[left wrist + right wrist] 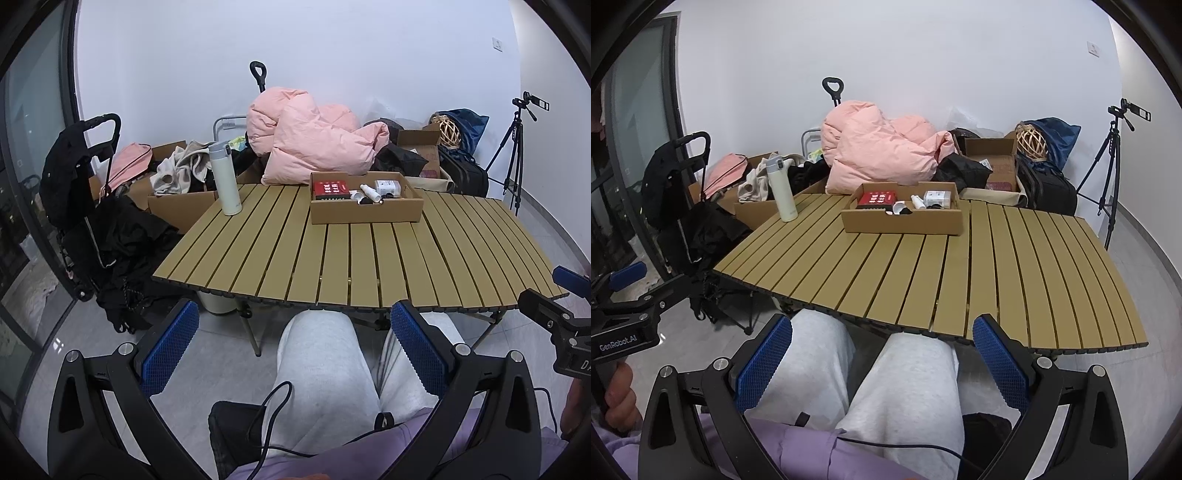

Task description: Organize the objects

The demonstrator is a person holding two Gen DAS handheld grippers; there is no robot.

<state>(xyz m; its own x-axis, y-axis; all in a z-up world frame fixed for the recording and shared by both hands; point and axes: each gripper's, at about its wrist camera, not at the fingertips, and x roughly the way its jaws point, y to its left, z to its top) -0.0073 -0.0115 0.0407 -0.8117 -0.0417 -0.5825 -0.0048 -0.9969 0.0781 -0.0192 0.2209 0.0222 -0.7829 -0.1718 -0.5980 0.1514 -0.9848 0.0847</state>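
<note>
Both claws, the left claw (293, 354) and the right claw (882, 363), are wide and hold nothing, low over the person's knees at the near edge of the desk (369, 258), probably because the bottle (226, 179) at far left and the box (365, 206) at far middle are not yet approached.

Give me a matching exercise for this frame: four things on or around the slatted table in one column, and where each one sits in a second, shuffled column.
Things:
1. white cylindrical thermos bottle
2. red rectangular box
3. pink puffy quilt
4. black camera tripod

Places:
A. on the floor at the far right, by the wall
B. upright on the tan slatted table, far left corner
C. inside the shallow brown cardboard tray, left end
D. piled behind the table's far edge

Pairs: 1-B, 2-C, 3-D, 4-A
</note>
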